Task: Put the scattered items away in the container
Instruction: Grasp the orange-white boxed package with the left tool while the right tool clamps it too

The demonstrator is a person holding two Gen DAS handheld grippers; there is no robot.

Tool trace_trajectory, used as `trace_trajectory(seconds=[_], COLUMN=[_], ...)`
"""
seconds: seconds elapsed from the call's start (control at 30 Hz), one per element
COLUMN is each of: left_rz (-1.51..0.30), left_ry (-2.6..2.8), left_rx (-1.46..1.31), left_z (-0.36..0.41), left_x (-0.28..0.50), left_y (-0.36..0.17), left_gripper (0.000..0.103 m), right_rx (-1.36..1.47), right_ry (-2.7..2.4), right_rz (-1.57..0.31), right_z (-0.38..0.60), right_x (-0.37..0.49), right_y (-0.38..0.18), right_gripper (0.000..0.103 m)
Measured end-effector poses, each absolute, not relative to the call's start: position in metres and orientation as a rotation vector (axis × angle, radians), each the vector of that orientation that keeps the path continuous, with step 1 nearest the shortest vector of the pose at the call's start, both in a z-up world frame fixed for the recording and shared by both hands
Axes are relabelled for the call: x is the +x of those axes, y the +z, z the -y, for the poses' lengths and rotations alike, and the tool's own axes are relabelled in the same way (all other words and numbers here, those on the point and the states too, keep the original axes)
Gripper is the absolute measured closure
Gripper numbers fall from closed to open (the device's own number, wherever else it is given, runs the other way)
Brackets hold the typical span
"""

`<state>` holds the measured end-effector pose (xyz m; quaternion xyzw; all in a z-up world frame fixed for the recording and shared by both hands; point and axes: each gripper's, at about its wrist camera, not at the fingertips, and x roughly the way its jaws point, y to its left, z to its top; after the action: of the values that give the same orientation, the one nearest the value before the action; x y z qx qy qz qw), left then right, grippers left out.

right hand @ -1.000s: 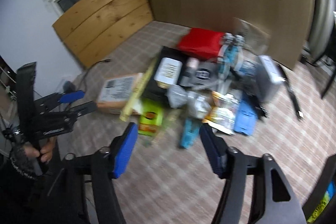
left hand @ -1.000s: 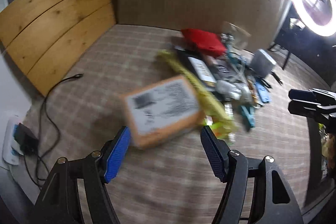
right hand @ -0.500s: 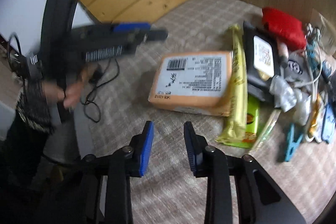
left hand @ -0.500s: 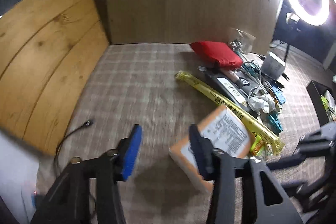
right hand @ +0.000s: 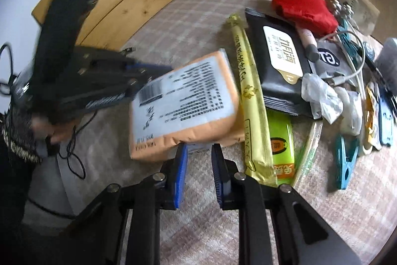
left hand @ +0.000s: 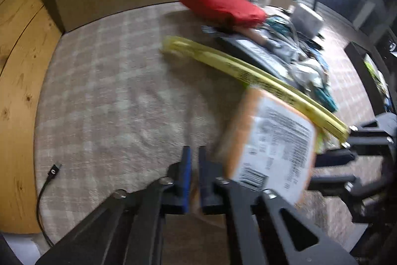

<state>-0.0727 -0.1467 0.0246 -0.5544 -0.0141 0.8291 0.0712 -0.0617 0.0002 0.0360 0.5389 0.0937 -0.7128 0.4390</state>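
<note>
Clutter is spread over the checked cloth (left hand: 111, 91), with the orange parcel (right hand: 183, 96) lying at the near left of the pile, just beside a long yellow packet (right hand: 250, 91) and near a black wipes pack (right hand: 278, 61) and a red pouch (right hand: 302, 8). The parcel is tilted, its left side raised off the cloth. The left gripper (left hand: 194, 153) is clenched, apparently on the parcel's thin left edge, though blur obscures the contact. The right gripper (right hand: 198, 148) is seen closing, the parcel's near edge between its fingers, not yet pinched.
</note>
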Motion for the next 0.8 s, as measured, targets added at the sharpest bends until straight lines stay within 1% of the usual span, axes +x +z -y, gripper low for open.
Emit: trace_trajectory(seconds=[0.13,0.27,0.37,0.43,0.53,0.6,0.67,0.7,0.73,0.77,0.8], left_rz=[-0.008,-0.002,0.046,0.041,0.012,-0.044,-0.056,-0.033,-0.002,0.036,0.082], left_ry=[2.496,2.483,2.474,2.466,2.393,2.369,2.430,2.460,2.492,2.523,2.547], left_rx=[-1.640,-1.640,-1.604,-1.598,-1.582,-1.603,-1.606,-1.601,-1.589,-1.583,-1.591], left_z=[0.133,0.130,0.135,0.134,0.120,0.106,0.105,0.109,0.115,0.124,0.133], left_x=[-0.059,-0.048,-0.041,-0.036,-0.028,-0.026,-0.026,-0.027,-0.029,-0.031,-0.033], left_y=[0.033,0.038,0.048,0.054,0.056,0.052,0.055,0.058,0.061,0.064,0.064], left_gripper=[0.103,0.103,0.103,0.103,0.103,0.103,0.101,0.098,0.093,0.085,0.058], right_rx=[1.330,1.318,1.310,1.297,1.279,1.285,1.278,1.273,1.270,1.271,1.275], right_ry=[-1.759,-1.737,-1.715,-1.710,-1.691,-1.706,-1.701,-1.707,-1.731,-1.756,-1.772], right_rz=[-0.226,-0.243,-0.232,-0.221,-0.217,-0.255,-0.214,-0.205,-0.199,-0.188,-0.167], right_z=[-0.003,0.000,-0.002,-0.001,0.002,0.007,0.003,-0.001,-0.004,-0.006,-0.011], right_x=[-0.060,-0.050,-0.042,-0.038,-0.032,-0.031,-0.030,-0.029,-0.029,-0.030,-0.031], right_y=[0.034,0.034,0.037,0.040,0.045,0.043,0.045,0.048,0.051,0.052,0.053], right_gripper=[0.083,0.083,0.083,0.083,0.083,0.083,0.083,0.083,0.083,0.078,0.073])
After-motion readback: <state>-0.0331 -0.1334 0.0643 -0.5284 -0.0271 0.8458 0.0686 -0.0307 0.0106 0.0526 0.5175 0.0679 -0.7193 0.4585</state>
